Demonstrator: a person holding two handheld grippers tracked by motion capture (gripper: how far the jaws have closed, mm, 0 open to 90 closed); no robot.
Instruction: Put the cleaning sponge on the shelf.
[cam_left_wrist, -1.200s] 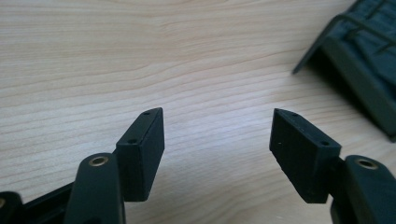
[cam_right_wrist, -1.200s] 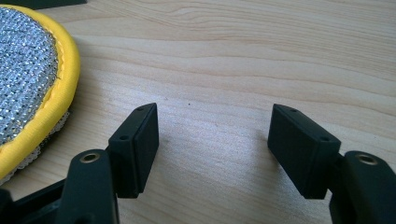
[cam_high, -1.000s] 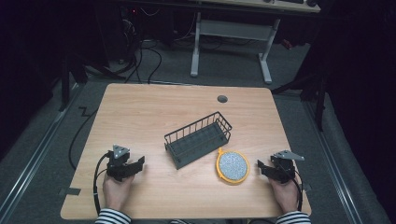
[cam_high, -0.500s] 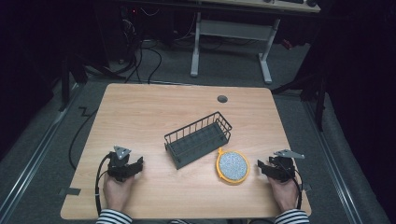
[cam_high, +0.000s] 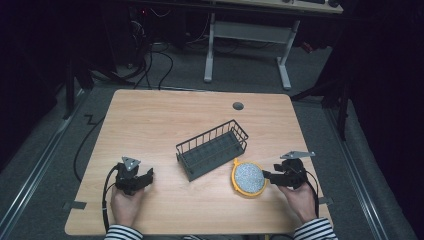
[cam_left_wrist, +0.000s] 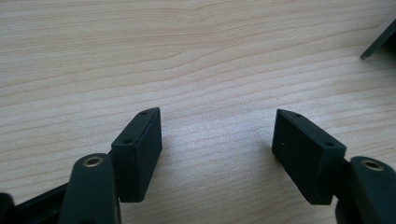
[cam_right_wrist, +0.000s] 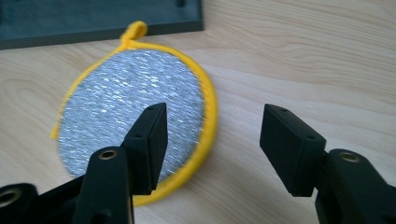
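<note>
High view. A wooden table (cam_high: 165, 115) carries a black wire basket (cam_high: 212, 148) lying just past centre toward 4 o'clock, its long axis running from 8 to 2 o'clock. A round silver pad with a yellow rim (cam_high: 248, 178) lies flat at 5 o'clock of the basket, just beside its near corner. A small grey grommet (cam_high: 238, 106) sits near the far edge, at 1 o'clock of the table. The left gripper (cam_high: 145, 178) is held low over the table at 8 o'clock, well apart from the basket, in the person's left hand (cam_high: 125, 204). The right gripper (cam_high: 268, 176) is at 4 o'clock in the right hand (cam_high: 299, 199), its jaws pointing toward 9 o'clock and reaching the pad's right edge. Striped sleeves enter at 6 o'clock.

Left gripper view. The left gripper (cam_left_wrist: 217, 135) has its jaws spread wide, with bare wood grain between them and nothing held. A dark corner of the basket (cam_left_wrist: 380, 42) shows at 2 o'clock.

Right gripper view. The right gripper (cam_right_wrist: 214, 128) has its jaws wide apart and grips nothing. One jaw stands over the pad's (cam_right_wrist: 126, 107) silver face at 7 o'clock; the other stands over bare table at 4 o'clock, so the yellow rim passes between them. Whether a jaw touches the pad cannot be told. The pad's yellow loop (cam_right_wrist: 133, 31) points to 12 o'clock, toward the basket's dark base (cam_right_wrist: 100, 18).
</note>
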